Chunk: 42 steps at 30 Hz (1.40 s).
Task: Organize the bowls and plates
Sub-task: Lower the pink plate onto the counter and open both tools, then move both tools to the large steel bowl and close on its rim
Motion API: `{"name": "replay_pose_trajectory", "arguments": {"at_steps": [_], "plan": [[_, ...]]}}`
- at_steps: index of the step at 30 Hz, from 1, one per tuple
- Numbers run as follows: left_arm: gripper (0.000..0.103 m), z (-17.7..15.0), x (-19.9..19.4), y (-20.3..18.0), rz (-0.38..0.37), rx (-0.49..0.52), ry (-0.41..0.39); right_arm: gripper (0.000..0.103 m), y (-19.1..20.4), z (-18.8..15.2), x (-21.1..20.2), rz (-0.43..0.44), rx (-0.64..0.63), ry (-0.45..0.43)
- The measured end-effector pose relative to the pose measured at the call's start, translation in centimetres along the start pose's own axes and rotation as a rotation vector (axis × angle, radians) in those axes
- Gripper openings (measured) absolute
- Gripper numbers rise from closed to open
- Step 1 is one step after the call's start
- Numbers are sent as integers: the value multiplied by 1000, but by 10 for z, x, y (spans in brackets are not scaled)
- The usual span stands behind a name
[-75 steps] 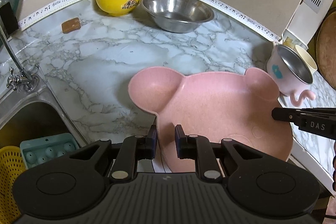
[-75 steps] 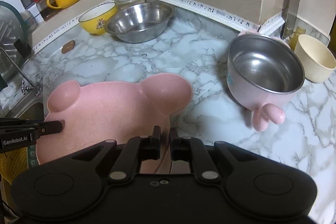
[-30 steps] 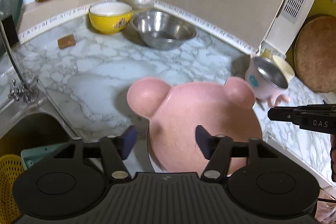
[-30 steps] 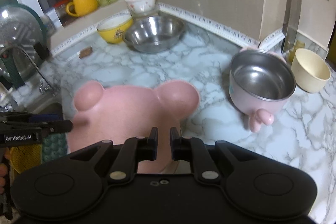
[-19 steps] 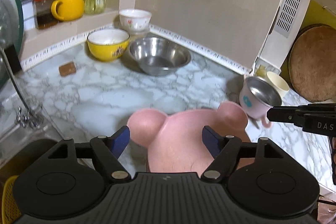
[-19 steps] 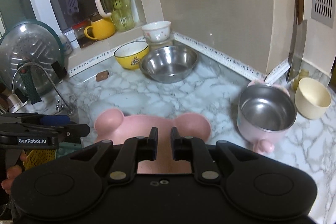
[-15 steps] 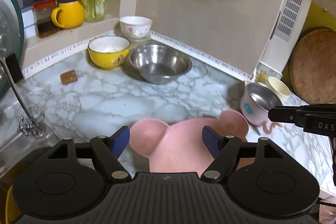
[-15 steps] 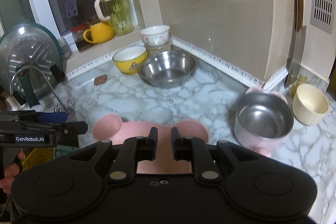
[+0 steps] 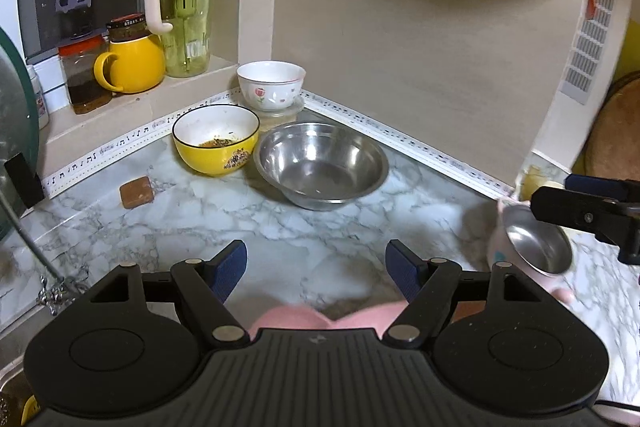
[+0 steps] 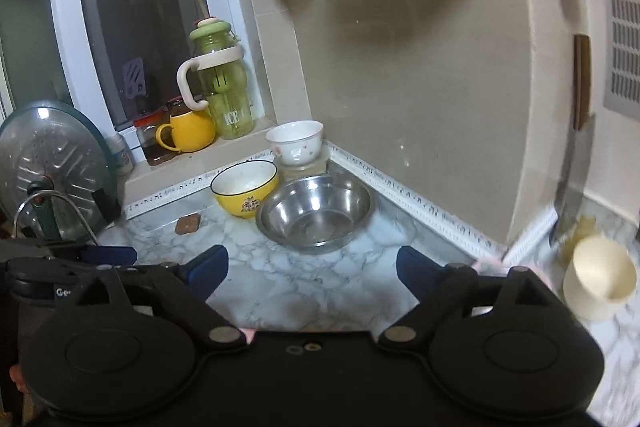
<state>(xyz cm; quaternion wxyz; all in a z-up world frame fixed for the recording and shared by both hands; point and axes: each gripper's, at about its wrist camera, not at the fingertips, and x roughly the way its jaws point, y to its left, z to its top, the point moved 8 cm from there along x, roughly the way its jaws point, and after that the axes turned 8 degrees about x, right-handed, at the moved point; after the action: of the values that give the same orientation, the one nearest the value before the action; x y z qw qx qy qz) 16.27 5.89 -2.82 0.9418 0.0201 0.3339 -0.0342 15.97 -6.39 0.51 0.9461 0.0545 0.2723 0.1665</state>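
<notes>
Now both sets of tongs hang over the marble worktop (image 9: 224, 223) with nothing between their blue pads; the left tongs (image 9: 316, 269) stand apart, and the right tongs (image 10: 312, 269) have just sprung wide, their jaws bare. Only a pink sliver of the bear-shaped plate (image 9: 288, 317) shows, lying on the worktop just past the body of the left tongs, free of any grip; from the right wrist it is little more than a pink speck at the tool's edge. Back in the corner sit a yellow bowl (image 9: 216, 139), a steel bowl (image 9: 322, 169) just beside it, and a white flowered bowl (image 9: 271, 85) on a clear lid behind them; a small brown block (image 9: 137, 191) lies left of the yellow bowl. Off to the right stand a pink steel-lined cup (image 9: 532, 247) and a cream cup (image 10: 600, 277); the right tongs cross in front of the pink cup in the left wrist view.
</notes>
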Motion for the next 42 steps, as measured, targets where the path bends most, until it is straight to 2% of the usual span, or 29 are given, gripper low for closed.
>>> {"name": "replay_pose_trajectory", "arguments": {"at_steps": [8, 14, 18, 24, 30, 34, 39, 42], "plan": [[76, 41, 54, 13, 58, -39, 0, 103, -13, 27, 48, 9, -8, 33], [77, 60, 106, 35, 88, -115, 90, 103, -22, 41, 102, -17, 38, 127], [77, 63, 131, 48, 121, -120, 127, 103, -31, 43, 137, -55, 73, 188], [77, 59, 170, 64, 128, -145, 201, 101, -47, 35, 183, -87, 144, 273], [77, 56, 198, 74, 117, -190, 239, 85, -55, 23, 218, -109, 209, 352], [77, 55, 211, 78, 129, -200, 253, 77, -61, 18, 233, -128, 247, 378], [76, 56, 220, 81, 126, -223, 256, 62, -61, 13, 248, -145, 250, 389], [57, 55, 224, 81, 116, -233, 264, 52, -62, 12, 256, -146, 262, 392]]}}
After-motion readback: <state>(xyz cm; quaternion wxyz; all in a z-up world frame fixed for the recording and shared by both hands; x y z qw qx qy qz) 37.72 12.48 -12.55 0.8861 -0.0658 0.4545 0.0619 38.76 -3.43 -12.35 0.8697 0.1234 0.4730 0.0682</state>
